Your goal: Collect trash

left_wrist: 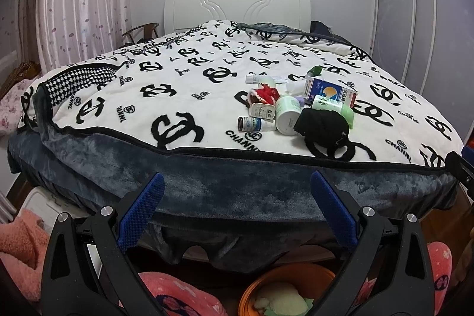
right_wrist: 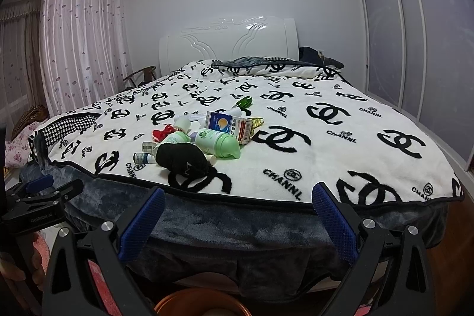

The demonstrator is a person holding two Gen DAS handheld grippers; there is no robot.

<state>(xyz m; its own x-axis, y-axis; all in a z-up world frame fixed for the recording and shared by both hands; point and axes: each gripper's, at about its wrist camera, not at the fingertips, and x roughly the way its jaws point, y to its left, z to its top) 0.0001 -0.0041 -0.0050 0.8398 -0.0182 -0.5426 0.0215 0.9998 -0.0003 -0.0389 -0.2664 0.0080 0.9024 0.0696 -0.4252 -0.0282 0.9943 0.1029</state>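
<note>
Trash pile: a cluster of small bottles, boxes and scraps lying on the white bed blanket with black logo print (left_wrist: pixel 183 96), toward the foot of the bed and right of its middle in the left wrist view.
Black cloth: a crumpled black fabric piece (left_wrist: pixel 321 123) at the near edge of the pile, touching the white cylindrical plastic jar (left_wrist: pixel 286 114) on its side.
Green bottle: a pale green plastic bottle with a green cap (right_wrist: pixel 217 142) lying on its side, just behind the black cloth.
Carton: a white, blue and red cardboard medicine box (left_wrist: pixel 328 94) behind the green bottle.
Small vial: a small blue-and-white labelled bottle (left_wrist: pixel 251 124) lying at the pile's left near corner, beside a flat white tin (left_wrist: pixel 262 110).
Red scrap: a red and white fuzzy object (left_wrist: pixel 266 95) behind the tin.
Bin: an orange round bucket (left_wrist: pixel 284 280) on the floor below the bed's foot, with pale wadded material inside.
Left tongs (left_wrist: pixel 234 209): blue-padded fingers spread wide, holding nothing, short of the bed's dark grey plush edge (left_wrist: pixel 237 179).
Right tongs (right_wrist: pixel 235 222): likewise spread and bare, aimed at the foot of the bed, well apart from the pile.
</note>
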